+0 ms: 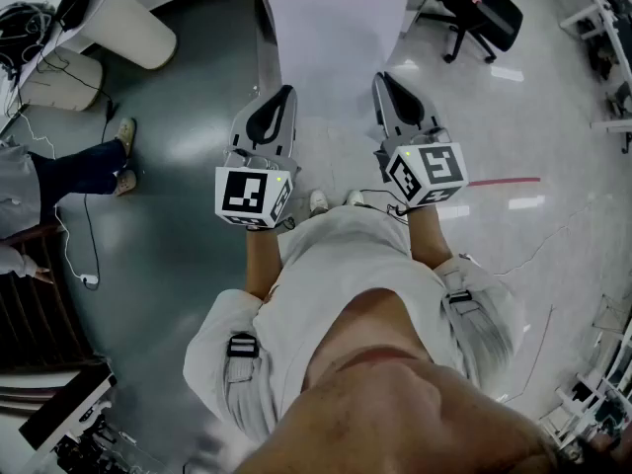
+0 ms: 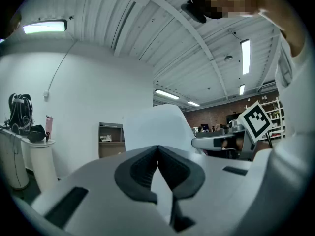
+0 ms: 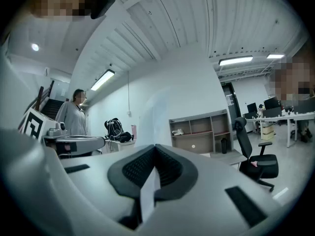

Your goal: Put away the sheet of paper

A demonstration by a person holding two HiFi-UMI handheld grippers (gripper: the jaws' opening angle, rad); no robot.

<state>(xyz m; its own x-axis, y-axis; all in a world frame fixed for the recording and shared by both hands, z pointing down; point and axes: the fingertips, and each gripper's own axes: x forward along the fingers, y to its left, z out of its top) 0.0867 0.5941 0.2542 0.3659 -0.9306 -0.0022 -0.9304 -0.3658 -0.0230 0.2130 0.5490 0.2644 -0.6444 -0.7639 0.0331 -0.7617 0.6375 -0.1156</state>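
The sheet of paper [image 1: 336, 38] is held up off the floor in front of the person, stretched between the two tongs, with its near edge caught at both lower corners and the rest reaching away from the body. The left tongs [image 1: 287, 91] are closed on the sheet's left corner; in the left gripper view the dark pads meet on a thin white strip of it. The right tongs [image 1: 381, 78] are likewise clamped on the right corner, and the right gripper view shows the paper's edge pinched between the pads. The two tongs sit side by side, near each other, their marker cubes [image 1: 252, 196] toward the person. Below lies a glossy floor [image 1: 553, 117] with a red line [image 1: 504, 181]. A black office chair [image 1: 484, 13] stands beyond the sheet to the right, and another person's legs [image 1: 79, 166] show at the left.
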